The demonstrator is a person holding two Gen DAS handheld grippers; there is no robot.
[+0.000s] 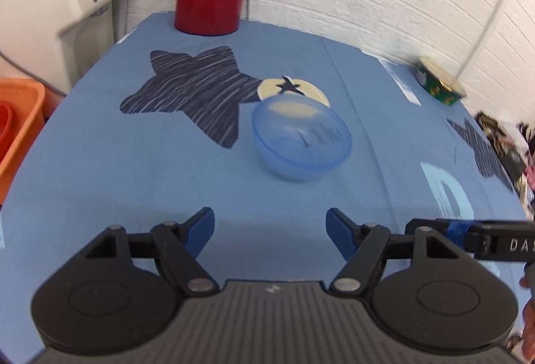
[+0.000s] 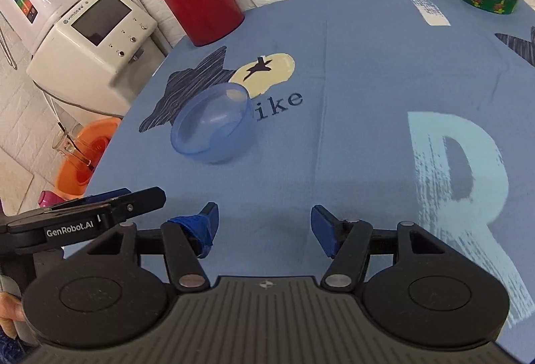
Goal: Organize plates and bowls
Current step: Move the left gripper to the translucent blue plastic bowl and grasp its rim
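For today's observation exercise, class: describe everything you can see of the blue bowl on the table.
The blue bowl is translucent, plastic by the look of it, round, with a smooth rim and a flat base. It appears empty. It sits tilted on the blue tablecloth, partly over the dark star print and next to the cream circle, with the cloth's print showing through its wall. Neither gripper touches it; both are open and short of it.

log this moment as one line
left gripper: open, empty | right gripper: open, empty | blue bowl: on tablecloth, ungrasped
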